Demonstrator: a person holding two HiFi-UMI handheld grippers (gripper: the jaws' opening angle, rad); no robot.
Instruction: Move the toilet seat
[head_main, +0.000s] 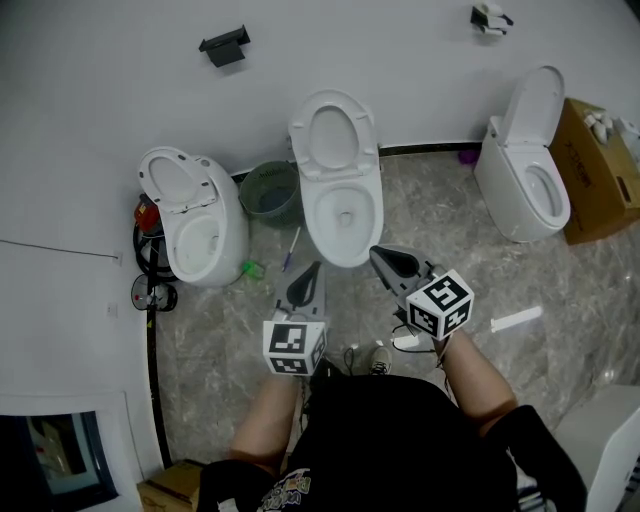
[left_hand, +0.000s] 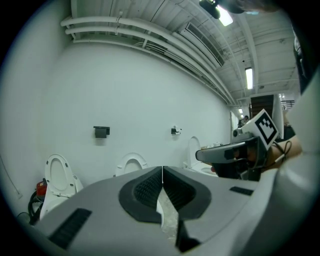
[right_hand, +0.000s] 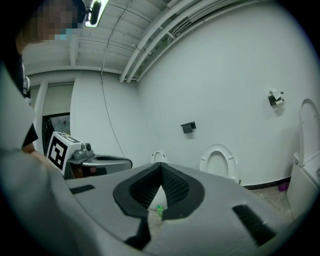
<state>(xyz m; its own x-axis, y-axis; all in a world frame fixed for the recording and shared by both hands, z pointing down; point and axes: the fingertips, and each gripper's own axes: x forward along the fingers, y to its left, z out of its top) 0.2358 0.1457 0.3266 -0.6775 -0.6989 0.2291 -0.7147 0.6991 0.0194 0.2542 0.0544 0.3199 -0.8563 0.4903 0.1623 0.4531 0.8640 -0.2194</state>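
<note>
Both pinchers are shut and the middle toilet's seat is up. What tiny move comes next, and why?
Probably ease the right gripper forward toward the raised seat of the middle toilet, opening its jaws on the way. It and the left gripper are both shut on nothing and hang short of the toilet, so nothing touches the seat yet.

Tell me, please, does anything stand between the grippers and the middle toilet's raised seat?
Nothing visible does. The left gripper and right gripper hover shut before the bowl; the seat stands raised behind it.
</note>
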